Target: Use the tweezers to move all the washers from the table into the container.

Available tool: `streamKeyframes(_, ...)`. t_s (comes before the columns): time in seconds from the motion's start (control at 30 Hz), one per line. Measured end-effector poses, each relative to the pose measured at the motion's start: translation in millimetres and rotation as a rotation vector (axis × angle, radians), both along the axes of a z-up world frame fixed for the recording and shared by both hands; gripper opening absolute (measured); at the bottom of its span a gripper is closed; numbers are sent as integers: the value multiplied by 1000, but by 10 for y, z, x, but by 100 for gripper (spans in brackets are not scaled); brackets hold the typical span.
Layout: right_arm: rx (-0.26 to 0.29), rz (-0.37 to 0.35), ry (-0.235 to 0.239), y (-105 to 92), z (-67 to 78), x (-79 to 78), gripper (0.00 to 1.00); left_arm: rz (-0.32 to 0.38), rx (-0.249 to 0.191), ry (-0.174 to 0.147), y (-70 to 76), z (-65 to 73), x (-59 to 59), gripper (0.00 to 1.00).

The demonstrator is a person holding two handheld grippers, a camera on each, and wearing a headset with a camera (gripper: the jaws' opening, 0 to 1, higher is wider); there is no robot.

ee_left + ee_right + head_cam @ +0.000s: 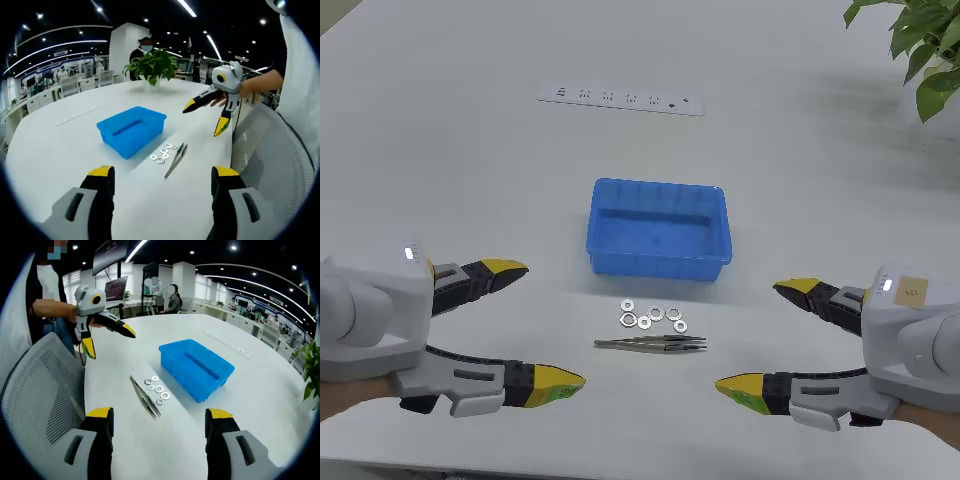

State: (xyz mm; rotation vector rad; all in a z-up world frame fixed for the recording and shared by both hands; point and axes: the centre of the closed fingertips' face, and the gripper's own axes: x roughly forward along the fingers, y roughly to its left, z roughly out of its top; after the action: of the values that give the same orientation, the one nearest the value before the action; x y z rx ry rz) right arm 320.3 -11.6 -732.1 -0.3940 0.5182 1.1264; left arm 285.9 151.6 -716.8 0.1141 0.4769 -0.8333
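In the head view, my left claw [540, 323] is at the lower left of the frame and my right claw [753, 335] is at the lower right. Both have the jaws spread wide and hold nothing. I think I keep them apart like this, one on each side, so that the middle of the white table [470, 170] is free to see before I choose which claw takes the tool. The tweezers [650, 343] lie flat in the lower centre, between my two claws, and no jaw touches them. The washers [652, 317] are in a small group just above the tweezers, very near but apart from them. The blue container [658, 187] stands directly above the washers, in the centre, and I see no washer in it. This order seems practical to me: tool, washers and box lie in one short line, so each carry will be short.

In the left gripper view, my own two jaws rise wide from the bottom edge. The tweezers and washers are in the centre, with the container up and to the left of them.

In the right gripper view, the jaws are again wide at the bottom. The tweezers lie just left of the washers, and the container is at the right of centre.
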Motion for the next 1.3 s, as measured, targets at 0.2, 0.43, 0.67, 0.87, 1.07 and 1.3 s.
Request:
streamKeyframes(0.2, -3, -14, -2, -29, 3, 8, 80, -3, -3, 0, 0, -5, 6, 89)
streamKeyframes(0.43, -8, -16, 0, -19, -2, 3, 81, -5, -12, 3, -21, -21, 6, 90)
streamKeyframes(0.67, -10, -20, 4, -25, -5, 11, 81, -9, -10, 8, -12, -34, 11, 90)
streamKeyframes(0.87, -9, -17, 6, -13, -16, 0, 81, -10, -4, 14, 17, -56, -9, 90)
streamKeyframes(1.07, -8, -11, 9, -2, -22, -11, 81, -11, -3, 16, 13, -64, -22, 90)
streamKeyframes(1.3, -3, -18, 9, -18, -35, -4, 81, -13, 6, 20, 17, -68, -29, 90)
